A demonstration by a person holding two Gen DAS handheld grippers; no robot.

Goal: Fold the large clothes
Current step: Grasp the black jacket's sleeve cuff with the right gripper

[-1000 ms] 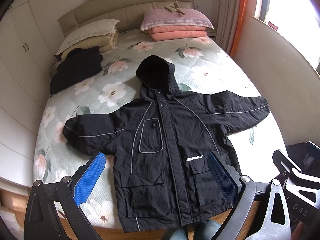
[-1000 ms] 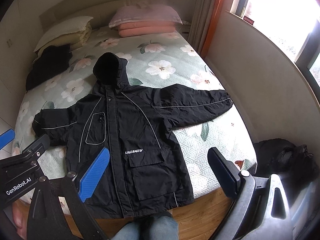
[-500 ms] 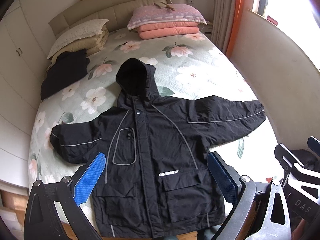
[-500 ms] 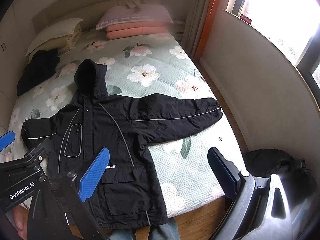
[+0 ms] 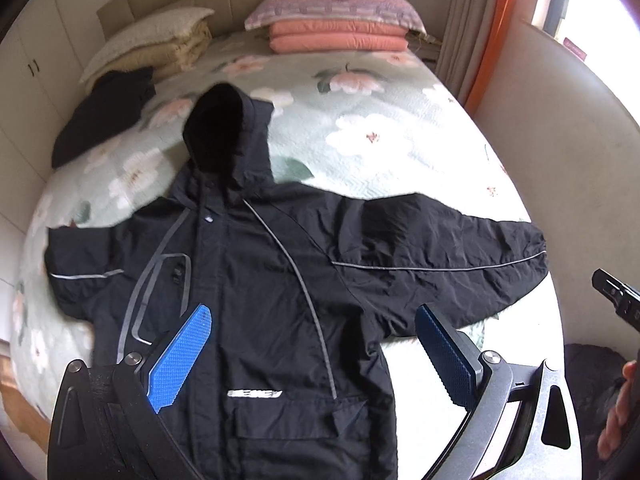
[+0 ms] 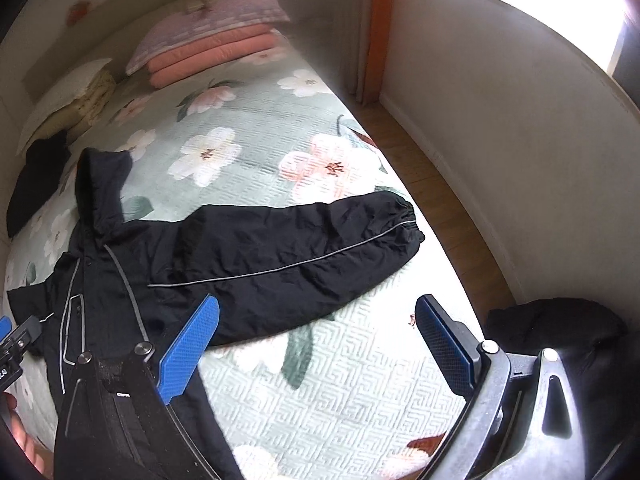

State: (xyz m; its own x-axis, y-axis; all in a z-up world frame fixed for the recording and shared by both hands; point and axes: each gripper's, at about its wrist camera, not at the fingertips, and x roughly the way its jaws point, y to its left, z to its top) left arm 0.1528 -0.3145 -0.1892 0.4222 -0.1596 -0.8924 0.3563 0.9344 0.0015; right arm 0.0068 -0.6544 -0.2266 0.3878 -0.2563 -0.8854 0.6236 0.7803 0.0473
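Observation:
A black hooded jacket (image 5: 260, 280) lies face up and spread flat on the bed, hood toward the headboard, both sleeves out to the sides. My left gripper (image 5: 312, 344) is open and empty, hovering above the jacket's lower front. My right gripper (image 6: 316, 340) is open and empty, above the bedspread just below the jacket's right sleeve (image 6: 288, 248), whose cuff (image 6: 408, 224) lies near the bed's right edge. The right gripper's body shows at the right edge of the left wrist view (image 5: 616, 296).
The bed (image 6: 340, 380) has a green floral quilt. Pillows and folded pink bedding (image 5: 336, 36) lie at the headboard. A second dark garment (image 5: 104, 116) lies at the far left. A dark heap (image 6: 560, 332) sits on the floor at right, by the wall.
Both grippers moved forward, down and to the right toward the bed. The jacket looms larger; the right sleeve now sits centred in the right wrist view. Jaws stay open.

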